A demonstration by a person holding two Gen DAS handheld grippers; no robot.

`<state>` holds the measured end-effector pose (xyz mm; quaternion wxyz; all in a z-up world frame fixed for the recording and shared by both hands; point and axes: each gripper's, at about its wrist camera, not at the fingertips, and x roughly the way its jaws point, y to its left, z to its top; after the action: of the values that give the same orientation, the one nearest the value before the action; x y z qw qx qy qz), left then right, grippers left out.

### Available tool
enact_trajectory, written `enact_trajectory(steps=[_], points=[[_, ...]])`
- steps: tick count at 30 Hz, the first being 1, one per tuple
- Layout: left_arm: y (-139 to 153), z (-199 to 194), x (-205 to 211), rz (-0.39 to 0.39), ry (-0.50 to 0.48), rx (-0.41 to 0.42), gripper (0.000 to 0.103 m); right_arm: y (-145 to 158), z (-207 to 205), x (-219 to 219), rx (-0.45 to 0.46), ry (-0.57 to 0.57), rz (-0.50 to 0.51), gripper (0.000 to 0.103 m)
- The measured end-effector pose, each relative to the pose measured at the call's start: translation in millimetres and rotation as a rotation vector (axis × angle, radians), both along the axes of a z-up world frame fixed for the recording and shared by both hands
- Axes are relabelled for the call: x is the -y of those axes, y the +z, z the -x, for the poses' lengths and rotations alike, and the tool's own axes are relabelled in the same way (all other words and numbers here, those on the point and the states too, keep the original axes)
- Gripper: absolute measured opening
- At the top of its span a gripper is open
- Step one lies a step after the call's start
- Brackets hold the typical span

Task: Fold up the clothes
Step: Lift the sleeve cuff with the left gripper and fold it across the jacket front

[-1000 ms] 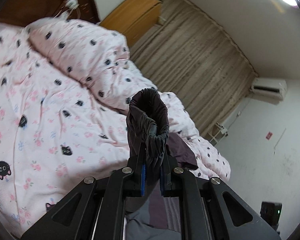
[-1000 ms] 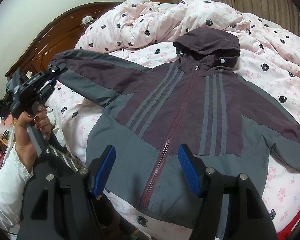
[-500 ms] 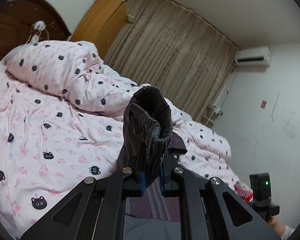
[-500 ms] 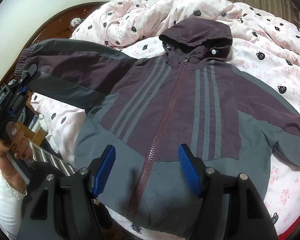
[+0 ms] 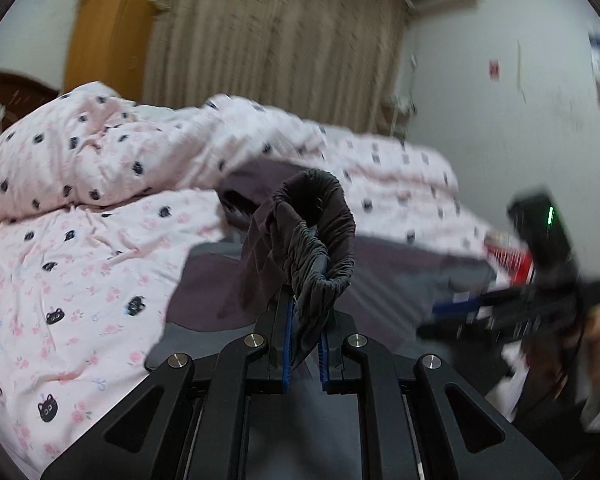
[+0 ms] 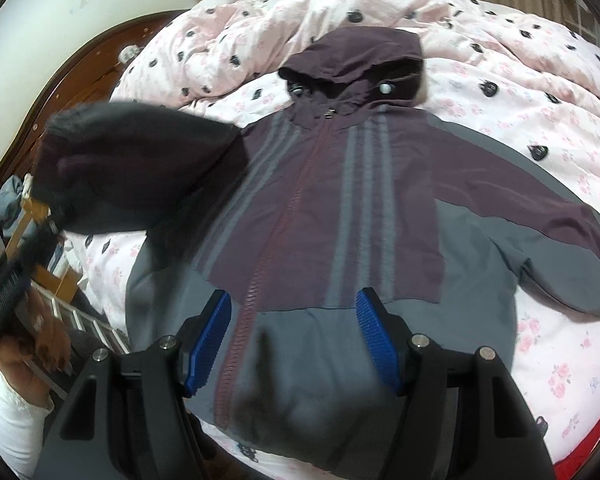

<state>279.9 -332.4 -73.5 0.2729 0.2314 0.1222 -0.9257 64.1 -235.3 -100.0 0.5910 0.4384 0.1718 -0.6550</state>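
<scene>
A purple and grey hooded jacket point(image 6: 332, 200) lies front up on the pink bed, zipped, hood toward the pillows. My left gripper point(image 5: 304, 344) is shut on the jacket sleeve's elastic cuff point(image 5: 320, 240), which loops above the blue pads. In the right wrist view that lifted sleeve point(image 6: 140, 172) hangs blurred over the jacket's left side, and the left gripper point(image 6: 8, 280) shows at the left edge in a hand. My right gripper point(image 6: 296, 336) stands open above the jacket's grey hem, nothing between its fingers. The jacket's other sleeve point(image 6: 560, 248) lies flat to the right.
A pink quilt point(image 5: 100, 148) with black cat prints is bunched near the dark wooden headboard point(image 6: 72, 92). Beige curtains point(image 5: 272, 40) and a wooden wardrobe point(image 5: 104, 36) stand behind the bed. The right gripper point(image 5: 520, 308) shows blurred in the left wrist view.
My left gripper has swung the held sleeve in over the jacket's body and rolled level. The right gripper has edged lower toward the hem, still open.
</scene>
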Motion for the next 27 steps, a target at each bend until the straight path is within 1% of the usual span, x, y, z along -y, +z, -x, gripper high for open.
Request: enact_trajectory(steps=[4,12,15,21,27], points=[[-17,20,-11,-0.003,-0.037,0.106,0.009,0,7,-4,0.002,-0.016,0.002,0.067],[-33,35,-19,0.001,-0.074,0.196,0.009,-5,12,-7,0.012,-0.025,0.001,0.067],[-37,38,-24,0.012,-0.077,0.218,0.009,-7,12,-8,0.013,-0.025,-0.001,0.067],[-43,44,-28,0.016,-0.078,0.234,0.009,-8,15,-9,0.02,-0.036,0.0,0.067],[-48,52,-30,0.006,-0.078,0.226,0.009,-8,19,-11,0.023,-0.05,0.003,0.067]])
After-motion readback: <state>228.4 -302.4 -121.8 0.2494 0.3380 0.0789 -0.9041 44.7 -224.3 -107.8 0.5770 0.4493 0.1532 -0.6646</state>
